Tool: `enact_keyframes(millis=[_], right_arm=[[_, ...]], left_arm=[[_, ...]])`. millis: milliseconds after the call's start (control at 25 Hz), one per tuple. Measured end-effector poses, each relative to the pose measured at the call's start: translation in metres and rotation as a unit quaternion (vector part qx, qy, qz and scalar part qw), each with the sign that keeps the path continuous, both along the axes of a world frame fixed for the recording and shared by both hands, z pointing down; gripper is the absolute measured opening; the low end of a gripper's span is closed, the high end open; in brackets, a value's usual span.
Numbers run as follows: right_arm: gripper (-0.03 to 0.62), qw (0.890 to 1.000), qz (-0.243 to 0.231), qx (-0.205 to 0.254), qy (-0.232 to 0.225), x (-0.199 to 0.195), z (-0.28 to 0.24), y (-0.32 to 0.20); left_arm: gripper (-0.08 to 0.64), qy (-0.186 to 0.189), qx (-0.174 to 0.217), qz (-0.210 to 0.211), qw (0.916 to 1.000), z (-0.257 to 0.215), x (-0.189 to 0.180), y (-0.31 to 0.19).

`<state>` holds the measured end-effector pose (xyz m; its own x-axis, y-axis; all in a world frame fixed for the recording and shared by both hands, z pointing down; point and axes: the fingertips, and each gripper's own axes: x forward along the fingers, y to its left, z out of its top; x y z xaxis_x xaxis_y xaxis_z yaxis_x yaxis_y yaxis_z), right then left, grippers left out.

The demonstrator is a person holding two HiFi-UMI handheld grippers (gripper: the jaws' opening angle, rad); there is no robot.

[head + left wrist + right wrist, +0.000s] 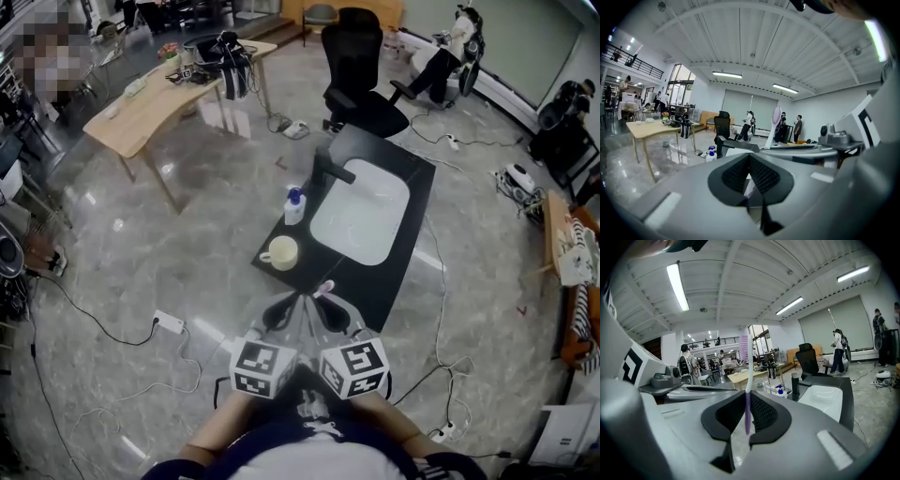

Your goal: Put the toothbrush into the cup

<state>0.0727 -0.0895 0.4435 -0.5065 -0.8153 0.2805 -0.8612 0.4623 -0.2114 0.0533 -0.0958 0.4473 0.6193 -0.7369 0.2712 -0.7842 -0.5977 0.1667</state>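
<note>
Presently: right gripper (746, 398), jaws clamped on a toothbrush (748, 380); purple handle pinched between the black ribbed pads (761, 411), white neck and pinkish bristle head standing upright above the jaw tips; lower end of the handle hidden inside the jaw hollow.
Left gripper (750, 157), jaws together with nothing between them; just to their right the same toothbrush (776, 123) stands up from the neighbouring gripper, its foot cut off by that gripper's grey body.
From the head view: left gripper (287, 314) and right gripper (328, 305) side by side, close, at the near edge of a black counter (412, 202); only the pink tip of the toothbrush (324, 288) shows at the jaw tips, the rest too small to make out; both jaw states unreadable here against the dark surface.
Cream cup (279, 252), upright on the counter, ahead and slightly left of the left jaws, apart from them; its inside not clearly legible.
Blue-capped pump bottle (294, 205), beyond the cup.
White sink basin (361, 223), ahead of the right jaws; black faucet (328, 171) at its far left side.
</note>
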Motion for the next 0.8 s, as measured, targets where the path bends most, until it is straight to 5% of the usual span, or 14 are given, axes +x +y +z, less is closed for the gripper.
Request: enact_keyframes(millis=[800], right_arm=[[0.035,0.999,-0.038,-0.009,0.005,-0.052,0.008,-0.11]], left_arm=[[0.0,0.001,-0.023,-0.016,0.9996,0.011,-0.055,-0.105]])
